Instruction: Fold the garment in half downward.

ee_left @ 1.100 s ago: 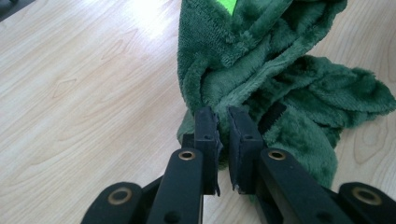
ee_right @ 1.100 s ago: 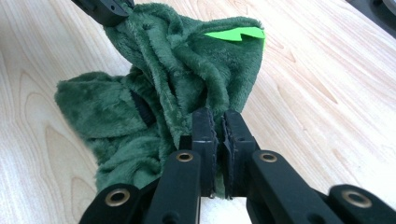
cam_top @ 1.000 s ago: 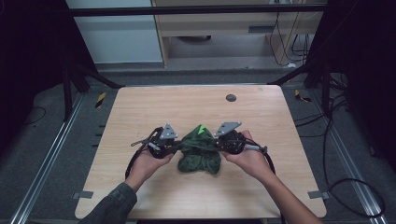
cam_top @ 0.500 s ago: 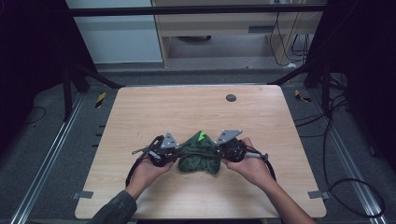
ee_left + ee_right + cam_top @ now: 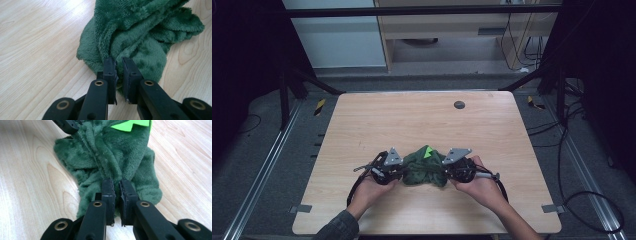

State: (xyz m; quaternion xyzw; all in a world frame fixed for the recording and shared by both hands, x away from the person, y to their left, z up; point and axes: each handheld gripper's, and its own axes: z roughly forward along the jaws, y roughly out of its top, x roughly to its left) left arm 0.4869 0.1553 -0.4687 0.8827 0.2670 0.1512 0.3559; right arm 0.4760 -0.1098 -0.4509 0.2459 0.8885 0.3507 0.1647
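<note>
jaws: black, showing brass-coloured rivets
left gripper [image 5: 388, 167]: wearing a grey three-cornered plate
sleeve [image 5: 337, 229]: showing dark grey

the green cloth [image 5: 140, 30] is soft, deep-piled plush, matt and fuzzy, with a flat bright-green felt-like patch [image 5: 130, 124]. the table [image 5: 412, 120] is pale wood grain, smooth with a faint sheen. both grippers' jaws look like matt black plastic with brass-coloured rivets.
</note>
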